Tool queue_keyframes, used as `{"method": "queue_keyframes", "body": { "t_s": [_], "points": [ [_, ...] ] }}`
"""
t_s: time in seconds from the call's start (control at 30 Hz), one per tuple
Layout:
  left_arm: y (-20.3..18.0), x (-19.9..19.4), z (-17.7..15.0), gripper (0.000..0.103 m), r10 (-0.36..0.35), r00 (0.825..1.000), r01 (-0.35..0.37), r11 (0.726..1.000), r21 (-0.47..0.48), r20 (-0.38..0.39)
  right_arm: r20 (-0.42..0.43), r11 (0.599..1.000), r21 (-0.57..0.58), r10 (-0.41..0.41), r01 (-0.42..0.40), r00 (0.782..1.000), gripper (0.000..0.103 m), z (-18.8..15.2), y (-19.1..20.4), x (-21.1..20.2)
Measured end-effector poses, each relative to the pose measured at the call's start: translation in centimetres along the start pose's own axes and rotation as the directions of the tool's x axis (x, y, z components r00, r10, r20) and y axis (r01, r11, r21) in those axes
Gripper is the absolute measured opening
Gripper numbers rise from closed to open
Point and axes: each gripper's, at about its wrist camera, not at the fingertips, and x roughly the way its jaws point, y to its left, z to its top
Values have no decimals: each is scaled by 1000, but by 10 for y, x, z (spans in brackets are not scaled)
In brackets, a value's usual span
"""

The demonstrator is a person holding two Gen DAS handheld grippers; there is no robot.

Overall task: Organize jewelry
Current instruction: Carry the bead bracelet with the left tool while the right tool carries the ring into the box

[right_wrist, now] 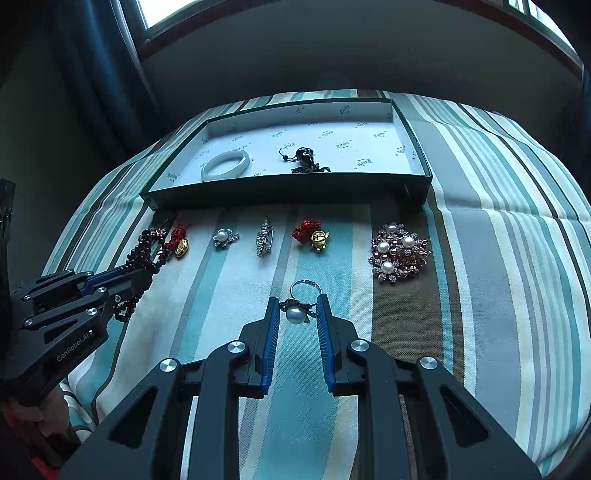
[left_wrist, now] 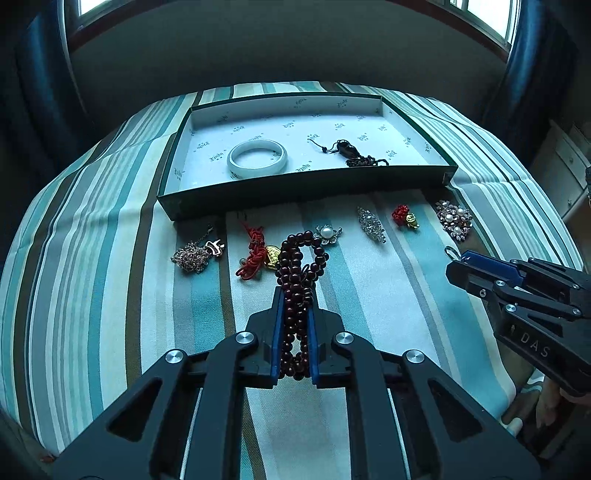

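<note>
Clearly "GenRobot.AI" on left tongs (right_wrist: pixel 142 275)

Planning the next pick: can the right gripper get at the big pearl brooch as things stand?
Probably not yet: the right gripper is shut on the pearl ring. Otherwise the path to the pearl brooch looks free.

Daylight is admitted through the windows (left_wrist: pixel 480 14) at the top; the room is left dim; edges are bent and darkened by fisheye distortion; focus is kept sharp.
</note>
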Motion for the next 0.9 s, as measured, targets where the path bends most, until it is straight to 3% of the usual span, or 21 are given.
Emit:
{"method": "queue_keyframes", "body": {
  "t_s": [0.47, 0.9],
  "points": [
    [-5, 1, 64, 11, -30, 994, 28, 999, 15, 102, 100, 1000, -21, -13, 15, 995, 21, 64, -5, -4],
    [-22, 46, 140, 11, -54, 988, 54, 999, 5, 146, 120, 998, -37, -51, 56, 991, 21, 137, -28, 35]
  ]
}}
